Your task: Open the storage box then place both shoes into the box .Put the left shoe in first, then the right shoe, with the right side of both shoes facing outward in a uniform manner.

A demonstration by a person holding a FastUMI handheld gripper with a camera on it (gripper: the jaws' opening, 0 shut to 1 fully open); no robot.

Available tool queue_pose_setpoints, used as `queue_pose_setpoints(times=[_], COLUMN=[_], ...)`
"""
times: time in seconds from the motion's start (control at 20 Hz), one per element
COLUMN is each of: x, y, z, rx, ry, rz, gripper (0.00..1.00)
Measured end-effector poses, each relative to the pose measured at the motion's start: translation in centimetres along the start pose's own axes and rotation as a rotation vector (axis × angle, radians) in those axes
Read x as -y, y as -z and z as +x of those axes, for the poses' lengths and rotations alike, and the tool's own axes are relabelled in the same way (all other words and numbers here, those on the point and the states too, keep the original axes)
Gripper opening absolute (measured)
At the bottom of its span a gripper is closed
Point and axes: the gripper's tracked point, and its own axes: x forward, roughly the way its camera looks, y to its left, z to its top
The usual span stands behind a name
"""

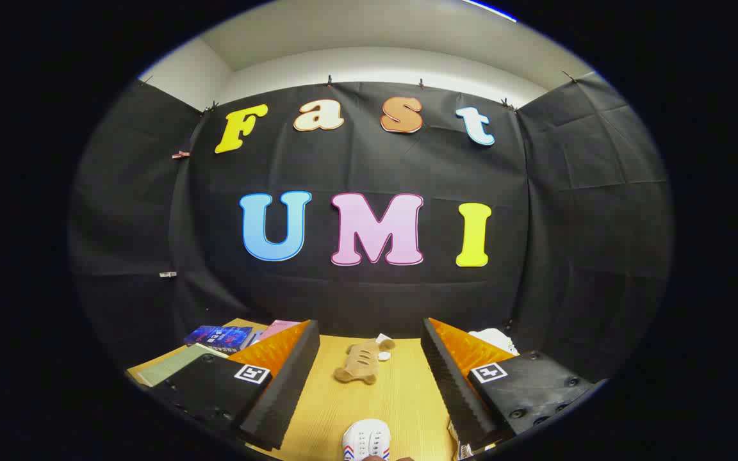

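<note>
The claw [369, 384] stands wide above the wooden bench [401, 403], holding nothing. A tan plush toy [359, 363] lies on the bench ahead of the fingers, between them, with a small white object [384, 338] just beyond it. Several books [221, 337] lie stacked beyond the left finger. A white item [494, 338], partly hidden, sits beyond the right finger. 1 shoe [366, 440] rests between the fingers, close in: white, perforated toe, red and blue stripes at the side.
</note>
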Motion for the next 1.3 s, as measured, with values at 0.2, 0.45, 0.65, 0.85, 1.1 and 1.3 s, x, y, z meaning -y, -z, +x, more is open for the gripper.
queue_pose_setpoints(times=[0.2, 0.45, 0.65, 0.85, 1.1, 1.3], x=[-0.8, -2.4, -3.2, -3.3, -3.9, -5.1], y=[0.3, 0.5, 1.1, 1.2, 2.4, 4.0], z=[-0.2, -0.6, -0.6, -0.7, -0.2, 0.4], rx=[-0.010, -0.010, -0.022, -0.032, -0.067, -0.121], ry=[-0.019, -0.045, -0.063, -0.067, -0.085, -0.143], rz=[0.009, 0.002, 0.010, 0.016, 0.028, 0.056], gripper=[0.98, 0.98, 0.98, 0.98, 0.98, 0.98])
